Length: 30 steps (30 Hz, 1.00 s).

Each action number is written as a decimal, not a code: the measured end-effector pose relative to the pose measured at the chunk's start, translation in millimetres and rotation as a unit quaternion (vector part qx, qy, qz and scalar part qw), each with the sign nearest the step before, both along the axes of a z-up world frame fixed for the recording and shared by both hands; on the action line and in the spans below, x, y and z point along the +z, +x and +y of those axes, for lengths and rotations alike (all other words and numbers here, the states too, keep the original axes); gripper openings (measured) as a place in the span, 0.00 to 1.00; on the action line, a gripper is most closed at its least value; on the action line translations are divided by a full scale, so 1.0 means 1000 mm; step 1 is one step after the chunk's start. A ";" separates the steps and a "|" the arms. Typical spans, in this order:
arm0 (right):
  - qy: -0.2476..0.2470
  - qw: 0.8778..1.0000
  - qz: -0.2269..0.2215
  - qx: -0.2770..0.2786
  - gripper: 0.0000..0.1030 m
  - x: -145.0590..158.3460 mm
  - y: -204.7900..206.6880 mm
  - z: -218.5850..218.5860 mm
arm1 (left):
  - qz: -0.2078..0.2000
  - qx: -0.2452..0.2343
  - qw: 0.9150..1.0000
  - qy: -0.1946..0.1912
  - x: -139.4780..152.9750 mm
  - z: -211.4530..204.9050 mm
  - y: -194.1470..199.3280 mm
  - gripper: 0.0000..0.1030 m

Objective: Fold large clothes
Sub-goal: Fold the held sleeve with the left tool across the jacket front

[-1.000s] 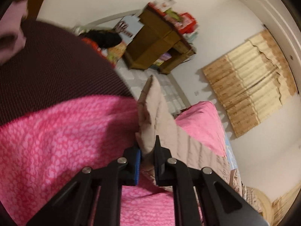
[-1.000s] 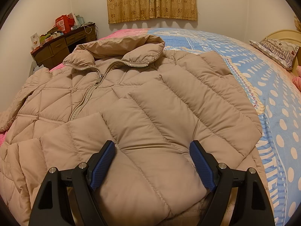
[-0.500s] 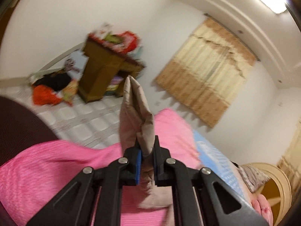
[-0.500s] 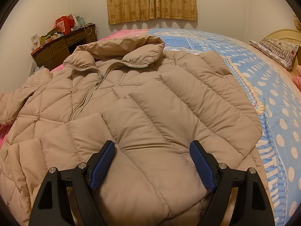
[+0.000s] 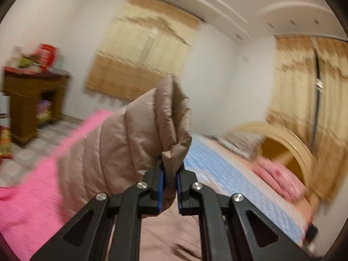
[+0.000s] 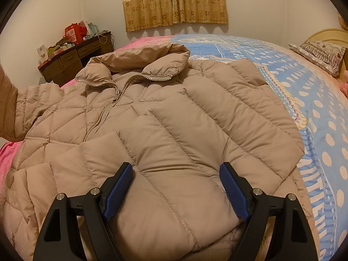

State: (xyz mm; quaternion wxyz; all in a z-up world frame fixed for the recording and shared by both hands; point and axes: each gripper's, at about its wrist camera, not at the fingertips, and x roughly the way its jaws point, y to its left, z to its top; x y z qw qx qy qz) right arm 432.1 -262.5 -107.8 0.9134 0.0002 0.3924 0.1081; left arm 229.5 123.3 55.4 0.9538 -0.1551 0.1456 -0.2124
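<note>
A beige quilted puffer jacket (image 6: pixel 174 113) lies front-up and zipped on the bed, collar toward the curtains. One sleeve (image 6: pixel 206 143) is folded across its front. My right gripper (image 6: pixel 176 167) hovers open just over that folded sleeve, nothing between its blue pads. The other sleeve (image 5: pixel 139 130) is lifted off the bed. My left gripper (image 5: pixel 169 169) is shut on its cuff, which bunches up above the fingers. In the right wrist view that raised sleeve (image 6: pixel 13 108) stands up at the left edge.
The bed has a blue dotted cover (image 6: pixel 315 108) and a pink blanket (image 5: pixel 32 187) on the left side. A cluttered wooden desk (image 6: pixel 71 58) stands by the wall. A pillow (image 6: pixel 319 52), folded pink cloth (image 5: pixel 280 178) and a rounded headboard (image 5: pixel 287 145) are at the right.
My left gripper has risen and swung toward the bed with the sleeve cuff held; the sleeve now stands lifted at the jacket's left. The right gripper has not moved.
</note>
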 end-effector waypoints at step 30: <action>0.188 0.976 -0.077 -0.081 0.83 0.021 -0.028 -0.070 | 0.046 -0.086 0.975 0.201 -0.069 -0.074 -0.062 0.96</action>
